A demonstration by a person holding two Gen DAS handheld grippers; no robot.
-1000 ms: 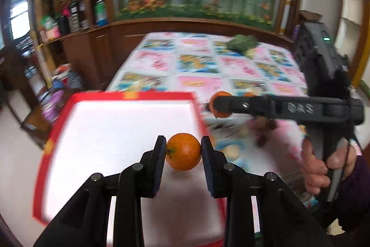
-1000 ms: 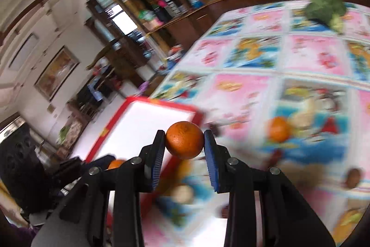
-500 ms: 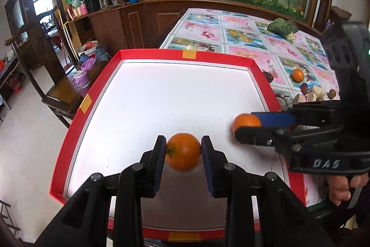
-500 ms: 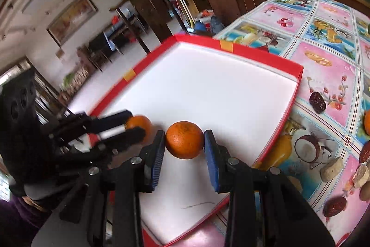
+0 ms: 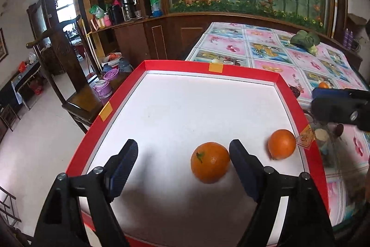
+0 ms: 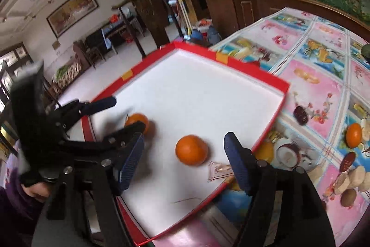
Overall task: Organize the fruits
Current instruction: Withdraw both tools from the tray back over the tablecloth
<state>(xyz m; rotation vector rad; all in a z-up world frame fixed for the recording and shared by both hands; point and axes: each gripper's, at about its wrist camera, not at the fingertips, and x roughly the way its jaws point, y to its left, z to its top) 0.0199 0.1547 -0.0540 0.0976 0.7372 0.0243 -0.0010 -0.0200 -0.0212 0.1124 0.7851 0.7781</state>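
A red-rimmed tray (image 5: 238,70) with a white floor lies on the table; it also shows in the right wrist view (image 6: 233,60). Two oranges rest in it. In the left wrist view one orange (image 5: 210,162) lies between my open left gripper (image 5: 183,160), close to its right finger. The other orange (image 5: 281,144) sits near the tray's right wall. In the right wrist view my open right gripper (image 6: 183,157) straddles that orange (image 6: 191,149); the first orange (image 6: 137,121) sits by the left gripper (image 6: 128,112). A third orange (image 6: 353,134) lies on the tablecloth.
Dates (image 6: 300,115), nuts and pale pieces (image 6: 353,177) lie on the patterned tablecloth right of the tray. A green vegetable (image 5: 304,39) sits far back on the table. A wooden chair (image 5: 69,75) and small pots stand on the floor at left.
Both grippers have opened and let go of their oranges, which now rest on the tray floor. The right gripper has drawn back toward the tray's right wall.
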